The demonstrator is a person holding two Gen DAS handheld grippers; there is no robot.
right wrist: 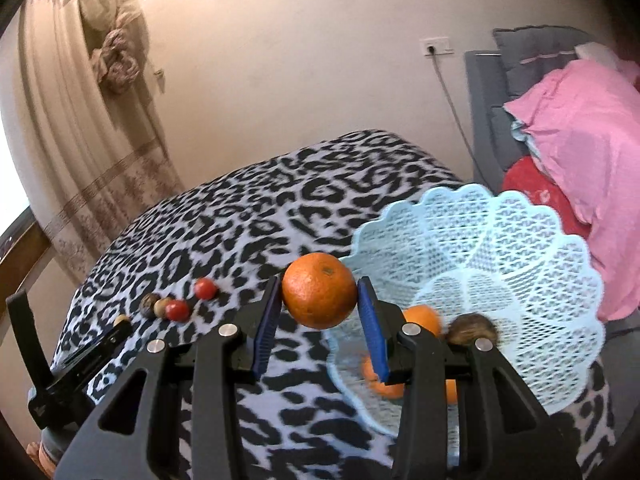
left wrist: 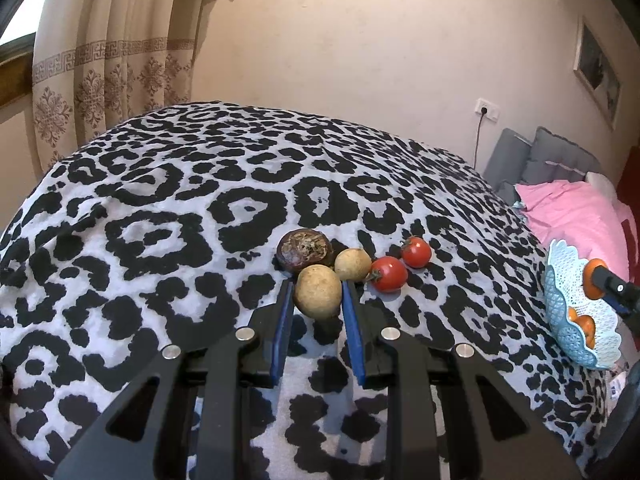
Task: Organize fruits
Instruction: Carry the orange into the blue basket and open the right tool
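My left gripper [left wrist: 317, 285] is shut on a tan round fruit [left wrist: 318, 300], just above the leopard-print cloth [left wrist: 160, 208]. Behind it lie a dark purple fruit [left wrist: 306, 250], a second tan fruit [left wrist: 353, 265] and two red tomatoes [left wrist: 387, 274] [left wrist: 416, 252]. My right gripper [right wrist: 320, 281] is shut on an orange [right wrist: 319, 290] at the left rim of a light blue lattice basket [right wrist: 500, 232]. Inside the basket lie oranges [right wrist: 422, 318] [right wrist: 384, 384] and a brown fuzzy fruit [right wrist: 472, 330]. The right wrist view shows the left gripper [right wrist: 116, 328] far left.
The basket [left wrist: 576, 316] stands at the cloth's right edge. Beyond it are a pink blanket [right wrist: 580, 152], a red cushion [right wrist: 536, 196] and grey cushions [left wrist: 560, 156]. A curtain [left wrist: 108, 72] hangs at the back left. A cable runs down from a wall socket [right wrist: 436, 48].
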